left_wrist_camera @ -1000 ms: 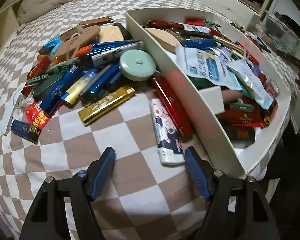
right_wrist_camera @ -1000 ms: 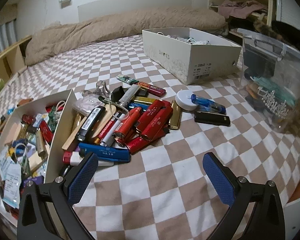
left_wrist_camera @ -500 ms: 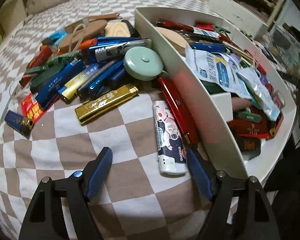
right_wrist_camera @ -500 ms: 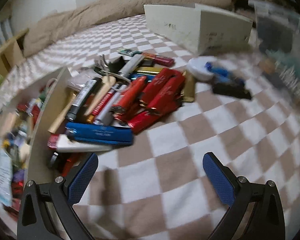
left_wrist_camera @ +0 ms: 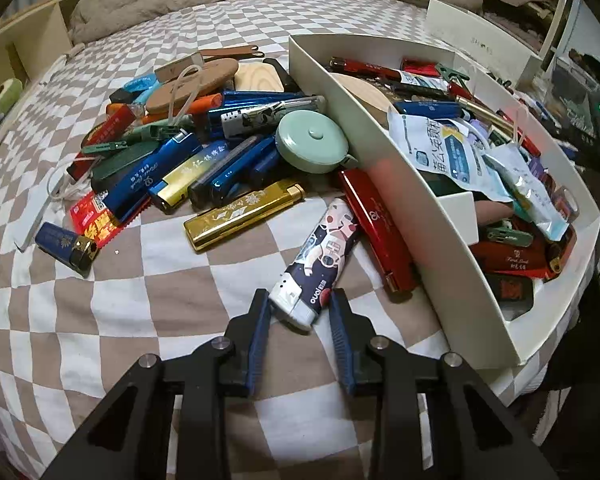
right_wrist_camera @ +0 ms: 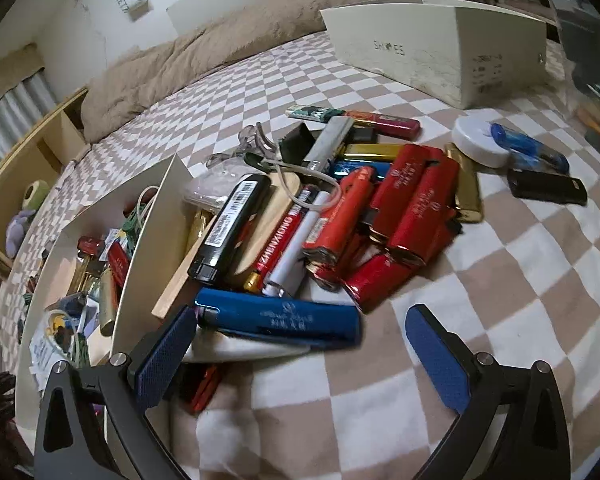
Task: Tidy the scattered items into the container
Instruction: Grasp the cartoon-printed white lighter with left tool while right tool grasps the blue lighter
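Left gripper (left_wrist_camera: pixel 299 312) closing around the white base of a cartoon-printed lighter (left_wrist_camera: pixel 320 262), lying on the checked bedspread (left_wrist_camera: pixel 120 312) beside the white cardboard container (left_wrist_camera: pixel 428 216); pads not clearly pressing yet. Right gripper (right_wrist_camera: pixel 296 344) wide open, empty, above a long blue lighter (right_wrist_camera: pixel 278 318).

The left gripper (left_wrist_camera: pixel 298 312) points down at the checkered bed (left_wrist_camera: pixel 100 320), its jaws closing around the white end of a cartoon-printed lighter (left_wrist_camera: pixel 320 264) that lies between them, pads just beside its sides. A gold lighter (left_wrist_camera: pixel 244 214) lies at ten o'clock from it, a red lighter (left_wrist_camera: pixel 376 228) at two o'clock beside the white container (left_wrist_camera: pixel 440 248). A mint round case (left_wrist_camera: pixel 312 142) sits at twelve o'clock.
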Motion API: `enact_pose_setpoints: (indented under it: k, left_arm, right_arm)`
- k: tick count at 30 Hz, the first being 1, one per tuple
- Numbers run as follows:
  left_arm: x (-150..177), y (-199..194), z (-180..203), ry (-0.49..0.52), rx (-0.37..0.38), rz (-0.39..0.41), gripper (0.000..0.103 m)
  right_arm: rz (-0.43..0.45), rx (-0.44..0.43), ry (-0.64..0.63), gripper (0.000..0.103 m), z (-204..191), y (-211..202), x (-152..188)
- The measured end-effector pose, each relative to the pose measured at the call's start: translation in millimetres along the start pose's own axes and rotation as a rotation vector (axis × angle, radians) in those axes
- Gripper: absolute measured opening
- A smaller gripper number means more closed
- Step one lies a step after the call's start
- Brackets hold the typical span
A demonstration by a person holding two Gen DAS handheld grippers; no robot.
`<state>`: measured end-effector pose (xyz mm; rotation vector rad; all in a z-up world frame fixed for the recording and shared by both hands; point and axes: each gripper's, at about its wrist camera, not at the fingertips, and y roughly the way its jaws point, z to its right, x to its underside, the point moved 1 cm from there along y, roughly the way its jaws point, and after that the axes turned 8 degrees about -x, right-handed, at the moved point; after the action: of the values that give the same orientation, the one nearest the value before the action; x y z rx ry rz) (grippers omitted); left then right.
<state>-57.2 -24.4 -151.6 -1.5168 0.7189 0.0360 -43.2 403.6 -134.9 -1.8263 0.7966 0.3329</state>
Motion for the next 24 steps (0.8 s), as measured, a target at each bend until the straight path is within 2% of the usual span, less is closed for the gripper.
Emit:
enact_pose_setpoints:
  k: [7, 11, 24]
  left_arm:
    - [-0.5, 1.3, -2.8, -0.03, 0.005, -0.001, 0.03]
    - [-2.4, 2.2, 1.3, -0.03, -0.011, 0.007, 0.03]
    - [-6.3, 4.9, 2.5, -0.025, -0.016, 0.055, 0.031]
  right_arm:
    - [-0.005, -0.001, -0.02, 0.103, -1.4, 10.7, -5.4]
    - [0.014, 0.044, -0.006, 0.084, 0.0, 9.3, -4.7]
    - [0.055, -0.04, 0.062, 0.083, 4.8, -13.9, 6.6]
